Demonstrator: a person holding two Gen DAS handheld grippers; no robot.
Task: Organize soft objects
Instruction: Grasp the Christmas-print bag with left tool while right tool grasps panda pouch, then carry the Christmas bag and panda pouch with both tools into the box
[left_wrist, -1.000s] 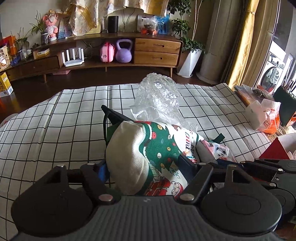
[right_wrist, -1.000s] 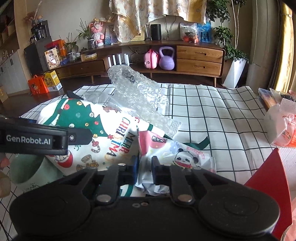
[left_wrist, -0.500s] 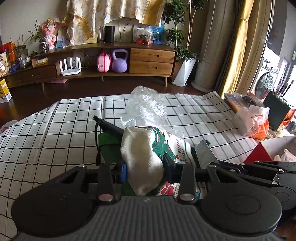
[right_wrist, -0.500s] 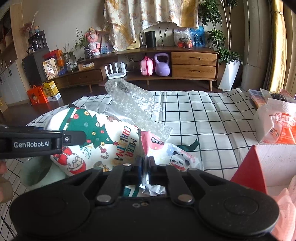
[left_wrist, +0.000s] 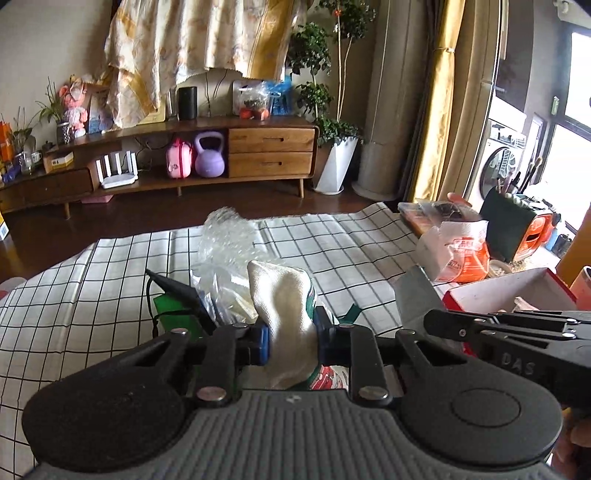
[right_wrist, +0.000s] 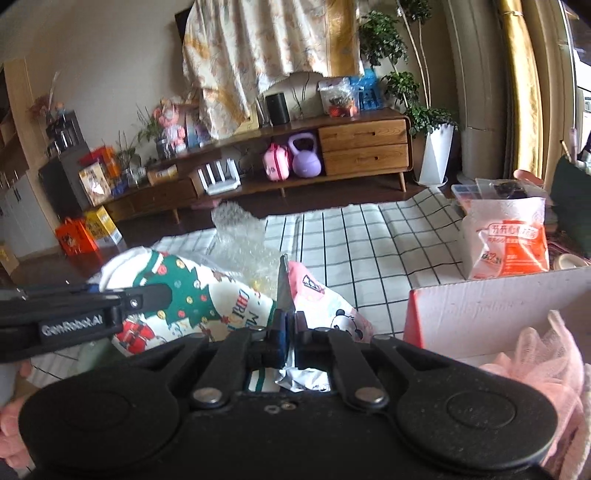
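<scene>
My left gripper (left_wrist: 291, 334) is closing its jaws, and the blue pads pinch a cream fold of the Christmas-print cushion (left_wrist: 282, 295). In the right wrist view the cushion (right_wrist: 192, 295) shows its green tree and red lettering, raised above the checked cloth (right_wrist: 369, 251). My right gripper (right_wrist: 291, 328) is shut on the silvery edge of a pink panda packet (right_wrist: 325, 301), which stands up next to the cushion. A crumpled sheet of bubble wrap (left_wrist: 225, 240) lies just beyond both on the cloth.
A red-and-white box (right_wrist: 498, 306) stands at the right with a pink mesh puff (right_wrist: 546, 354) in it. Behind it is an orange-and-white plastic bag (right_wrist: 506, 240). A green item with a black strap (left_wrist: 173, 301) lies left of the cushion. A wooden sideboard (left_wrist: 269, 151) lines the far wall.
The left jaws have closed from wide around the cushion to a tight pinch on its cream fold. Both grippers have risen with their loads, and the box has come into view at the right.
</scene>
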